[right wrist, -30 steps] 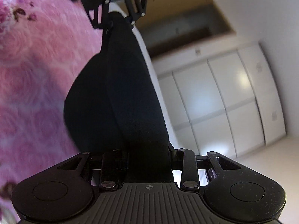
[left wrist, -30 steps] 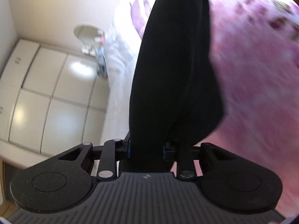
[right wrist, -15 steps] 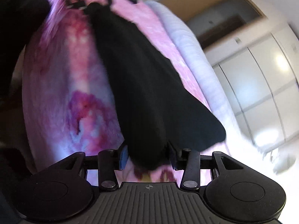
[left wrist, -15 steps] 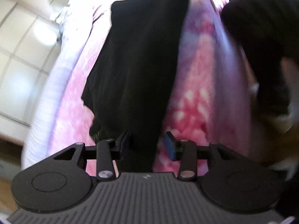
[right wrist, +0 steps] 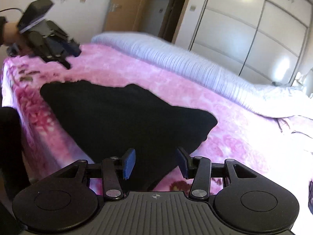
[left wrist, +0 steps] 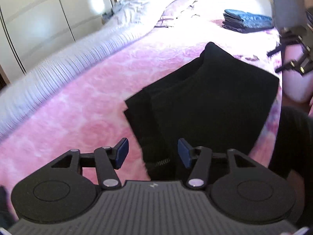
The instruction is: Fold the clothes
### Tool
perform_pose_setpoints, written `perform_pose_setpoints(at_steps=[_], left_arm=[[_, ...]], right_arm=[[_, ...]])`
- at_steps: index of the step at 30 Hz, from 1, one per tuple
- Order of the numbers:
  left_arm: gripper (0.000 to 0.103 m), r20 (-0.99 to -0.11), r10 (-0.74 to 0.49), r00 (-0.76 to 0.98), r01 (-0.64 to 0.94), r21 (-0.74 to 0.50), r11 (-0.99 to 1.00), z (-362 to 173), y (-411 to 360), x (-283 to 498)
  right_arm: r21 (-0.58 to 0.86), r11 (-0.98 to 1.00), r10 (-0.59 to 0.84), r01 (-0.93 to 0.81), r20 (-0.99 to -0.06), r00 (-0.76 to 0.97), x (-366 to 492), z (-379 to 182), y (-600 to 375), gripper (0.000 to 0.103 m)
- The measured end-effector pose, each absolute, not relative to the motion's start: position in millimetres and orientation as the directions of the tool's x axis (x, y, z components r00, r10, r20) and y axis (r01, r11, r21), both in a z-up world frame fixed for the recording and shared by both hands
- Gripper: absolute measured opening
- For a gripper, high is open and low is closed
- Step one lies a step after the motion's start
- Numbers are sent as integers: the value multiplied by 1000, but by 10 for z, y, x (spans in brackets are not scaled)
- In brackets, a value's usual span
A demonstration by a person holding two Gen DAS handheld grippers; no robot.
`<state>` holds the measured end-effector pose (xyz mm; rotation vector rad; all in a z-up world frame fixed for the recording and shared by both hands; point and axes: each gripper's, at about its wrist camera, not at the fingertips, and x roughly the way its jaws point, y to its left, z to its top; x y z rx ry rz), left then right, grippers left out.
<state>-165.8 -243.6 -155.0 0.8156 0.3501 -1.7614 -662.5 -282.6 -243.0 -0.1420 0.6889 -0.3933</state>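
Left wrist view, from the left: white wardrobe doors [left wrist: 39,23] at 10 o'clock, then a ribbed white duvet [left wrist: 68,64] along the far edge of the pink floral blanket [left wrist: 78,107] that covers the bed. The left tool [left wrist: 152,155] sits at 6 o'clock, pitched down toward the bed. Its jaws are opening, standing moderately wide; the near edge of the black garment [left wrist: 205,105] lies between the blue pads [left wrist: 122,152] without either pad pressing it. The garment rests folded on the blanket, centre to right of the view. A stack of folded blue clothes [left wrist: 246,20] lies at 1 o'clock, well apart from it.

Right wrist view, from the left: the left tool appears at 10 o'clock, held by a hand [right wrist: 10,33] above the blanket, angled downward and clear of the garment. The garment lies flat near the bed's left edge. The right tool [right wrist: 155,163] sits at 6 o'clock, also pitched down, its jaws opening to a moderate width; the garment's near corner lies between them, untouched by the pads.
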Motion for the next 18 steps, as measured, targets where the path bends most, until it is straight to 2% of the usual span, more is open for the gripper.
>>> perform_pose_setpoints(at_steps=[4, 7, 9, 11, 12, 15, 18], left_arm=[[53, -723, -643, -254, 931, -3, -365, -1800, -2873, -1631], [53, -737, -593, -323, 924, -112, -365, -1939, -3095, -1610], [43, -732, -575, -367, 914, -167, -370, -2013, -3153, -1635], [17, -719, -589, -369, 908, -142, -395, -2008, -3098, -1690], [8, -708, -599, -374, 901, -126, -415, -1993, -3042, -1709], [6, -662, -635, -398, 872, -58, -485, -1923, -2794, -1765], [6, -614, -679, -403, 834, 59, -549, -1881, -2504, -1857]], right_arm=[[-170, 943, -331, 285, -563, 757, -6662, -2226, -2819, 47], [-153, 953, -302, 263, -554, 776, -6516, -2136, -2913, 53], [-151, 960, -280, 236, -546, 790, -6340, -2079, -3011, 57], [-161, 969, -247, 189, -542, 803, -6064, -2087, -3114, 69], [-168, 974, -222, 154, -548, 806, -5910, -2093, -3171, 72], [-185, 981, -153, 51, -592, 791, -5369, -2187, -3396, 74], [-125, 992, -69, -19, -663, 745, -4914, -2328, -3706, 74]])
